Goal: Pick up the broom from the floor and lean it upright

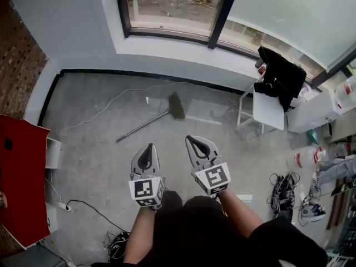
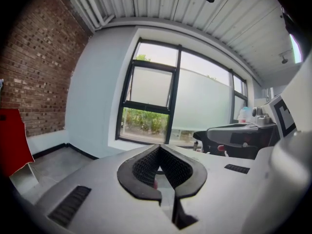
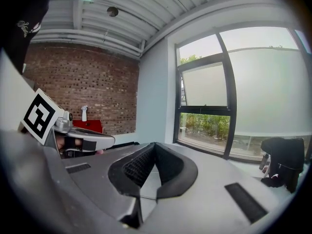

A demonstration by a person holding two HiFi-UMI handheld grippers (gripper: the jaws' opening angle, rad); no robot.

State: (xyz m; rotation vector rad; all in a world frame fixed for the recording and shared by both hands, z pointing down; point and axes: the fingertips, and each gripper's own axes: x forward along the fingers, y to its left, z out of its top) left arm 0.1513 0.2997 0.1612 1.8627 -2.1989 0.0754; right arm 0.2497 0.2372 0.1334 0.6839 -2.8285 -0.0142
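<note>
The broom (image 1: 149, 122) lies flat on the grey floor in the head view. Its thin handle runs from lower left up to the dark bristle head (image 1: 177, 105) near the window wall. Both grippers hang in the air nearer to me than the broom, apart from it. My left gripper (image 1: 150, 145) (image 2: 158, 146) has its jaws together with nothing in them. My right gripper (image 1: 189, 137) (image 3: 154, 144) is also shut and empty, a little right of the handle's line. Neither gripper view shows the broom; both look level toward the window.
A white chair (image 1: 268, 111) draped with a black jacket (image 1: 281, 77) stands right of the broom. A red panel (image 1: 19, 177) leans at the left. Cables (image 1: 83, 204) and a power strip lie on the floor near me; clutter and bottles (image 1: 303, 157) fill the right side.
</note>
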